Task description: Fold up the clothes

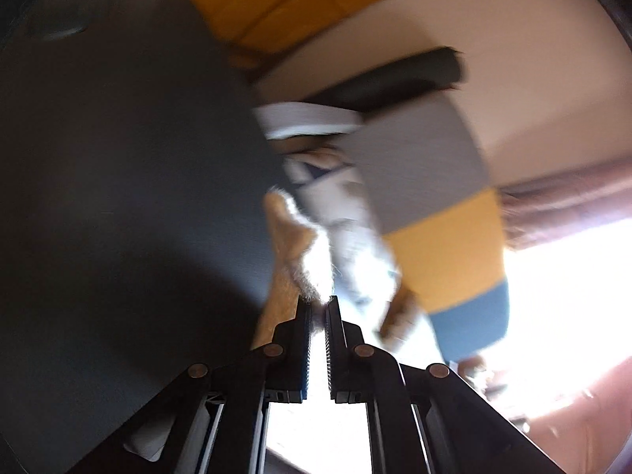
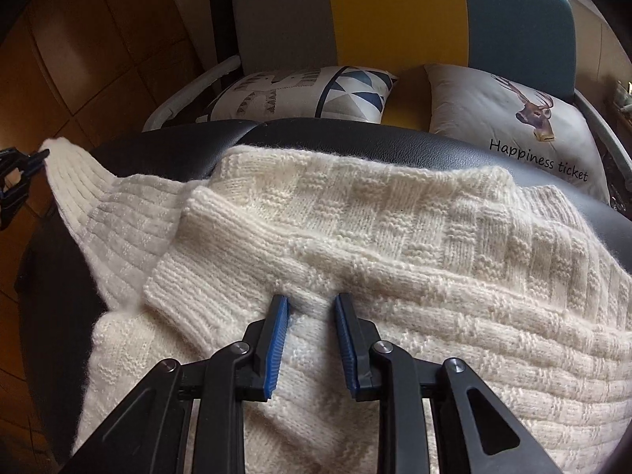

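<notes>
Writing: the right-hand cushion (image 2: 517,126) bears a stag's head and the black script "Happiness ticket"; no other words can be read.
Garment: a cream knitted sweater (image 2: 395,237) with a basket-weave block pattern and ribbed edges lies spread across a black leather seat (image 2: 316,134).
Sleeve: a ribbed cuff (image 2: 185,276) is folded over onto the body of the sweater, just left of the right gripper.
Far corner: a ribbed edge of the sweater (image 2: 67,170) is pulled out to the left, off the seat, where the left gripper's tip (image 2: 27,158) meets it.
Right gripper (image 2: 312,304): fingers spread apart with blue pads, tips resting on the knit, a ridge of wool between them but not pinched.
Left gripper (image 1: 318,304): fingers nearly pressed together, fuzzy cream fibres caught at the tips; its view is badly blurred.
Behind the seat: a chair back (image 2: 395,12) in grey, yellow and teal panels, and a second cushion (image 2: 300,94) with blue triangles.
Floor: brown tiles (image 2: 79,59) to the left.
Left view: a dark surface (image 1: 118,158) fills the left half; a bright window glare (image 1: 572,296) sits at the right.
</notes>
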